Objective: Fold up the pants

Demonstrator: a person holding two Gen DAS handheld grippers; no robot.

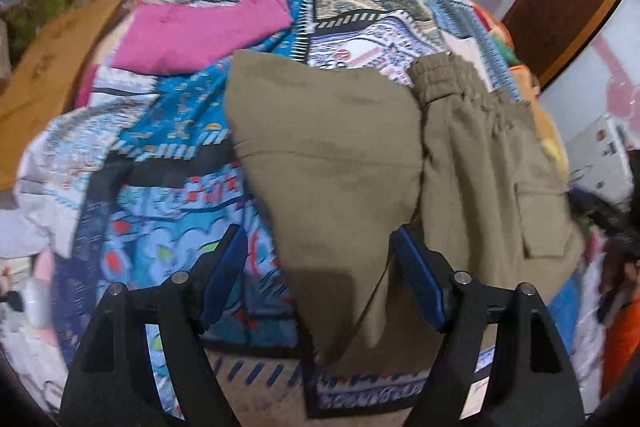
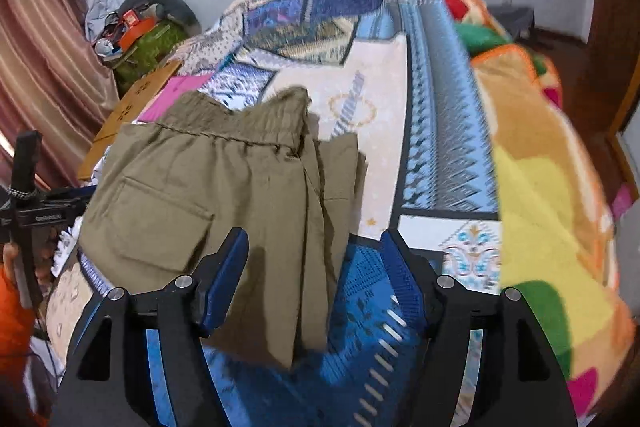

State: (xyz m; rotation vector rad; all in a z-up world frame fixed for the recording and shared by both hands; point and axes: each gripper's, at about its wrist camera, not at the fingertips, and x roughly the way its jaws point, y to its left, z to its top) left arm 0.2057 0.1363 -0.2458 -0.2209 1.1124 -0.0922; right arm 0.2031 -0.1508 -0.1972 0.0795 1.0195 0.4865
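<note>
A bed [image 2: 384,131] covered in a patchwork spread of blues, whites and creams carries everything. One bright blanket [image 2: 532,195] in orange, yellow and green lies along the bed's right edge; only the right wrist view shows it fully, the left wrist view catching just a sliver. One pair of olive pants [image 1: 344,155] lies folded on the spread toward the bed's near edge, its elastic waistband [image 1: 444,75] pointing to the far edge. The left wrist view shows a folded leg panel lying over the pants' left half and a flap pocket at the right; the right wrist view [image 2: 208,187] shows the rear pocket and waistband gathers instead. One pink garment [image 1: 200,31] lies beyond the pants toward the bed's far left corner, broad in the left wrist view, a small patch in the other. One brown cardboard sheet [image 1: 48,75] lies along the bed's left edge. The left gripper [image 1: 316,269] is spread wide above the pants' near end, gripping nothing. The right gripper [image 2: 316,267] is likewise wide apart over the pants' near right corner, holding nothing
</note>
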